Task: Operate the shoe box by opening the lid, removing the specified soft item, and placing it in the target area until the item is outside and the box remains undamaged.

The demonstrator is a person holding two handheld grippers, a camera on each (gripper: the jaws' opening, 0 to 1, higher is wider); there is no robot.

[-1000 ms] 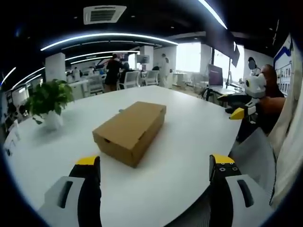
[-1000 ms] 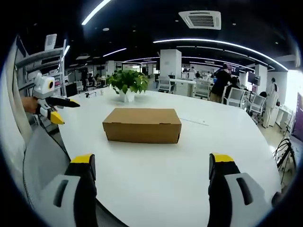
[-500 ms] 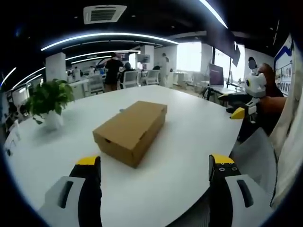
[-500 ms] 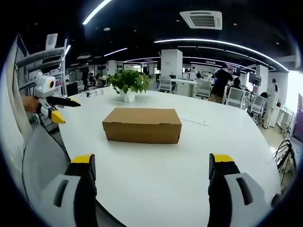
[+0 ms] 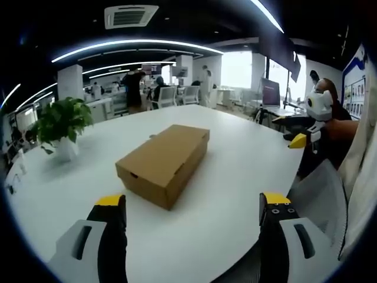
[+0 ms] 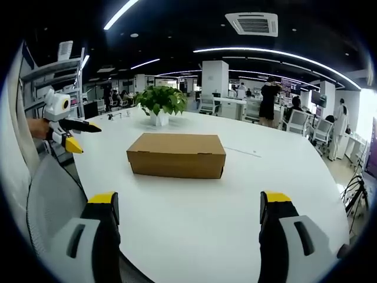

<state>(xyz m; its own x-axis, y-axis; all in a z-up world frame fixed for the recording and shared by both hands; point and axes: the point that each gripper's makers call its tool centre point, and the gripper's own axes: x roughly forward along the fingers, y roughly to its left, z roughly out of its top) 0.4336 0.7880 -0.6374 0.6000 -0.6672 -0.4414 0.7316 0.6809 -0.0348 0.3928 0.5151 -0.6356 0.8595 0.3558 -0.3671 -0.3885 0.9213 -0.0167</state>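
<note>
Here, 1 closed cardboard shoe box (image 6: 177, 155) lies mid-way on the white table (image 6: 235, 206), 1 potted plant (image 6: 159, 105) beyond it. The 2 tools, left gripper (image 5: 191, 203) and right gripper (image 6: 191, 200), hover apart from the box, jaws spread, grasping nothing.

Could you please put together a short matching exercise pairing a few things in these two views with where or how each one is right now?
Things:
1. shoe box
2. potted plant
3. left gripper
4. right gripper

States or places:
A. open, with the box ahead of it end-on at an angle
B. closed, lying flat on the white table
C. open, facing the long side of the box
D. standing on the table beyond the box

Pairs: 1-B, 2-D, 3-A, 4-C
</note>
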